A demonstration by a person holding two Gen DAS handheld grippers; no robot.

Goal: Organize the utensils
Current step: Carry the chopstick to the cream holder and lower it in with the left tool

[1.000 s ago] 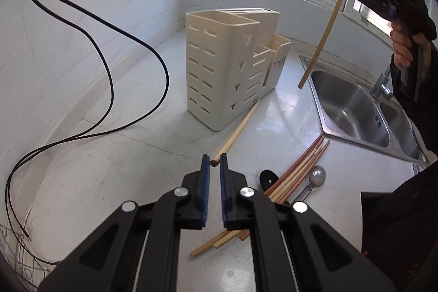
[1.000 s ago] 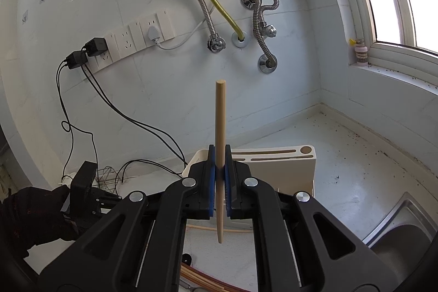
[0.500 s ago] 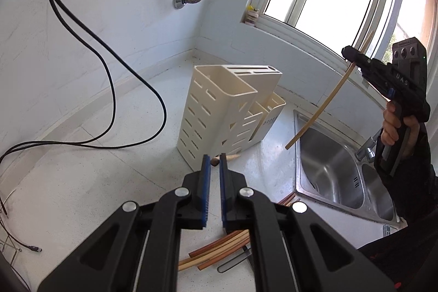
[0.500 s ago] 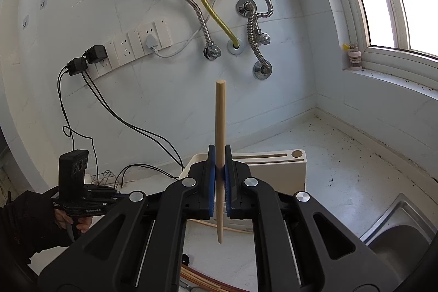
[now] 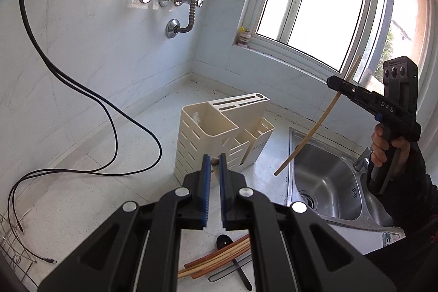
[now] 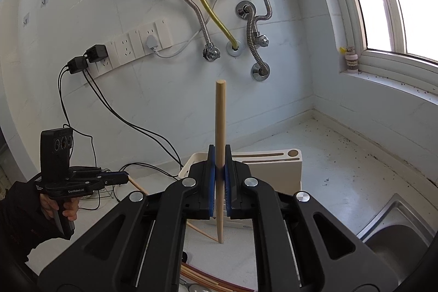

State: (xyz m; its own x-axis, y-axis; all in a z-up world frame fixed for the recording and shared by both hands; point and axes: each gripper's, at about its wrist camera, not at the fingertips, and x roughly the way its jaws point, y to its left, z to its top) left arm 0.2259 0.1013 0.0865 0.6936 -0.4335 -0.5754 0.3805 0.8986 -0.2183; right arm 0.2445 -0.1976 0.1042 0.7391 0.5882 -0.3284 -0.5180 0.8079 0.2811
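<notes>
Two grippers: I have one in each hand, both raised above the counter (image 5: 82, 196).
Right gripper (image 6: 219, 177): jaws clamped on a pale chopstick (image 6: 219, 127), which stands upright, tip down.
Left gripper (image 5: 215, 168): jaws nearly together; a wooden chopstick end (image 5: 215, 161) shows between the tips, and in the right view a stick pokes from them.
Holder (image 5: 219, 133): cream, slotted, upright on the counter beside the sink (image 5: 328, 182).
Remaining utensils: chopsticks (image 5: 219, 256) and a dark spoon (image 5: 223, 241) lie on the counter below my left gripper.
</notes>
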